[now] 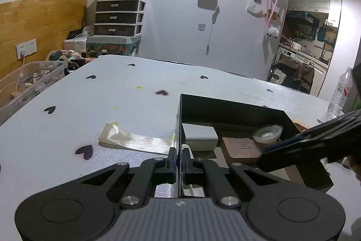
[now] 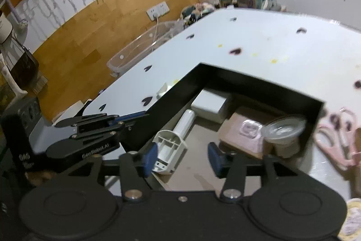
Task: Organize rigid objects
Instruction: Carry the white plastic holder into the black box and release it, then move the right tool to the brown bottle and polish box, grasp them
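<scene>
Only the right wrist view shows the pink scissors [image 2: 336, 139] on the bench beside the black box [image 2: 259, 85], right gripper [image 2: 182, 158] fingers apart and empty, while the left gripper [image 1: 179, 159] pinches the box's wall.

The left gripper [image 2: 126, 121], seen from the right wrist, bears white lettering "GenRobot.AI" on its black side; nothing else reads clearly.

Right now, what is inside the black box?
Inside the black box lie a white block, a white plastic tool, a brown box with a small pink case on it, and a clear cup. The near floor is hidden by the right gripper.
</scene>
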The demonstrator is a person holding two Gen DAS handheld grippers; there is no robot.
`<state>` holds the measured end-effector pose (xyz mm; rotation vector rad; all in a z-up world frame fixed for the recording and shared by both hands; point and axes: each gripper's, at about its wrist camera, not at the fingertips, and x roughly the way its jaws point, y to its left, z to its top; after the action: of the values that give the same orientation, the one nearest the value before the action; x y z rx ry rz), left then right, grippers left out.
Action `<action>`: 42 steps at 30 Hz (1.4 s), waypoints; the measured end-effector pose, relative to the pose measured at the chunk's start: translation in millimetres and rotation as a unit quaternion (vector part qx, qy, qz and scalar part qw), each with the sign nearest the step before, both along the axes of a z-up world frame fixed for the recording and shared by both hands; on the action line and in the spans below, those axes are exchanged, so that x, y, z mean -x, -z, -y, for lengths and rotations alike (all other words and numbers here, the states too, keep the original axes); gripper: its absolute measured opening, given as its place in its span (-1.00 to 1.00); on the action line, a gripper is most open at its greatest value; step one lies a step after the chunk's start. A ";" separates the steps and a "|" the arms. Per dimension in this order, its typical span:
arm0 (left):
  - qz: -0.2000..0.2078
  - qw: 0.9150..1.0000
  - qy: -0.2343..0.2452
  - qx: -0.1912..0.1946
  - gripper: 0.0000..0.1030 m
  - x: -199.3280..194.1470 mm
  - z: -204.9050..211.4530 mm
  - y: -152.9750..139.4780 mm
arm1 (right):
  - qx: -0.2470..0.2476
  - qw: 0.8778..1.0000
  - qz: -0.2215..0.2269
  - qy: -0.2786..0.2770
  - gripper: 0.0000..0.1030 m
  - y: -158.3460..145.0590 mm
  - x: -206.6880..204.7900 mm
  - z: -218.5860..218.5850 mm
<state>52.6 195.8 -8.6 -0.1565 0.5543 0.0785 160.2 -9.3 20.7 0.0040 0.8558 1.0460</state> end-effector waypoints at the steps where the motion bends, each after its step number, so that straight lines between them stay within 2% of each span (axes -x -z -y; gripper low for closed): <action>1: 0.000 1.000 0.000 0.000 -0.93 0.0 -0.3 -0.1 | -0.002 1.000 0.007 0.002 0.18 -1.6 2.1 4.4; 3: 0.000 1.000 -0.001 -0.001 -0.93 -0.2 -0.3 -0.1 | -0.007 1.000 0.021 0.006 0.36 -4.0 6.9 12.6; 10: 0.000 1.000 -0.003 -0.001 -0.93 -0.3 -0.1 -0.3 | -0.023 0.997 0.077 0.018 0.76 -15.7 25.3 38.5; 12: -0.001 1.000 -0.004 -0.003 -0.93 -0.2 -0.2 0.0 | -0.027 0.995 0.091 0.022 0.95 -18.3 30.3 45.6; 22: -0.004 1.000 -0.009 -0.009 -0.93 0.1 3.8 -1.2 | -0.024 0.987 0.144 0.074 1.00 -22.6 51.6 89.5; 26: -0.004 1.000 -0.009 -0.008 -0.93 -0.2 4.1 -1.1 | -0.022 0.979 0.166 0.115 1.00 -20.9 57.1 112.4; 33: -0.003 1.000 -0.009 -0.009 -0.93 0.4 4.7 -1.6 | 0.013 0.963 0.201 0.178 1.00 -15.0 63.4 144.6; 36: -0.004 1.000 -0.009 -0.010 -0.93 0.4 4.8 -1.5 | 0.041 0.955 0.206 0.210 1.00 -9.6 63.6 155.6; 42: -0.003 1.000 -0.008 -0.009 -0.93 0.7 5.1 -2.4 | 0.069 0.941 0.185 0.276 1.00 6.0 59.2 179.8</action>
<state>51.9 190.7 -6.2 -0.1442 0.5580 0.0998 101.0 -189.1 14.7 -0.0653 0.5332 0.4350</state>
